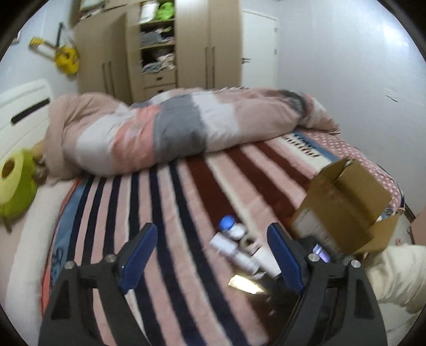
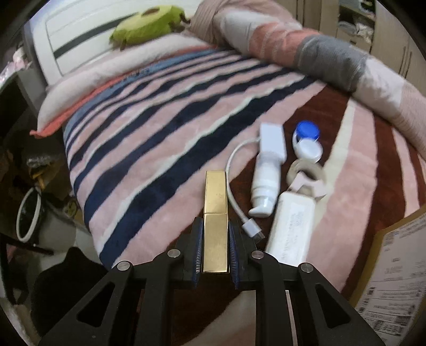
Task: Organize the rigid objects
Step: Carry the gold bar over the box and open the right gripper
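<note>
The blanket [image 2: 165, 138] runs in pink, navy, cream and maroon stripes. The rolled duvet [image 1: 149, 133] shows blocks of pink, grey and white. The gold case [image 2: 215, 213] gleams between blue pads [image 2: 233, 255] (on black fingers). A white bottle [image 2: 266, 183], a blue-capped lens case [image 2: 306, 141], a brown cardboard box [image 1: 343, 207] and a green plush [image 2: 146, 25] complete the colours.
</note>
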Available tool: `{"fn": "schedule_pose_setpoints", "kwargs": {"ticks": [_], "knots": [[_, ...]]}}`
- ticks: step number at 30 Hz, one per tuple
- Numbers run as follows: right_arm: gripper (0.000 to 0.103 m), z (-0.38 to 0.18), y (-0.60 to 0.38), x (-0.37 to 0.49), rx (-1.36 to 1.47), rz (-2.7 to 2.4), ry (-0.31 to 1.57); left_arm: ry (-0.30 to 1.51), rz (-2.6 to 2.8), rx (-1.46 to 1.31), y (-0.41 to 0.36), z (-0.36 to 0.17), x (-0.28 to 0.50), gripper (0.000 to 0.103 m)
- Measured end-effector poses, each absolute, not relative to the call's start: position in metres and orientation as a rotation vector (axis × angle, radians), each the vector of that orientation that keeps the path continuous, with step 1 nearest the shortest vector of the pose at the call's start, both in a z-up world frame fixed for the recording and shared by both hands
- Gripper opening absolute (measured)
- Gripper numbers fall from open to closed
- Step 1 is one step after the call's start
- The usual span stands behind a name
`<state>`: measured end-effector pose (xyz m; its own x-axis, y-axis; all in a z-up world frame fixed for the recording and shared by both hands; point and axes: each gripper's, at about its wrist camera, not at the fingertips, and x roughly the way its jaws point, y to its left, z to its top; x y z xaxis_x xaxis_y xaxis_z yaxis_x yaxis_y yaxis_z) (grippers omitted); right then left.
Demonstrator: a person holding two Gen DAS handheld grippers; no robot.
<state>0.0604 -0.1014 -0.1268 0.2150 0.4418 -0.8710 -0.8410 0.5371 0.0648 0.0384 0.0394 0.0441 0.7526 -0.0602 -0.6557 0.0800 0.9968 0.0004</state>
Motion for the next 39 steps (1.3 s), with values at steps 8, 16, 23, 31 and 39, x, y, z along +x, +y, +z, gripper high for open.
{"fn": "schedule_pose_setpoints", "kwargs": {"ticks": [8, 16, 23, 31, 39], "knots": [[0.014, -0.128, -0.093, 0.058, -0.521, 0.911, 0.977, 0.823, -0.025, -0.020, 0.078, -0.022, 0.025, 0.082], [0.013, -0.048, -0.120, 0.024, -0.395, 0.951, 0.867, 0.857, -0.054, -0.035, 0.072, -0.044, 0.032, 0.082], [0.014, 0.049, -0.196, 0.022, -0.323, 0.840, 0.676, 0.875, -0.111, -0.027, 0.048, -0.053, 0.048, 0.082], [0.014, 0.052, -0.276, 0.075, -0.299, 0.545, 0.782, 0.910, -0.144, -0.016, 0.022, -0.075, 0.083, 0.082], [0.014, 0.026, -0.302, 0.090, -0.309, 0.445, 0.845, 0.948, -0.159, -0.041, 0.014, -0.096, 0.105, 0.082]]}}
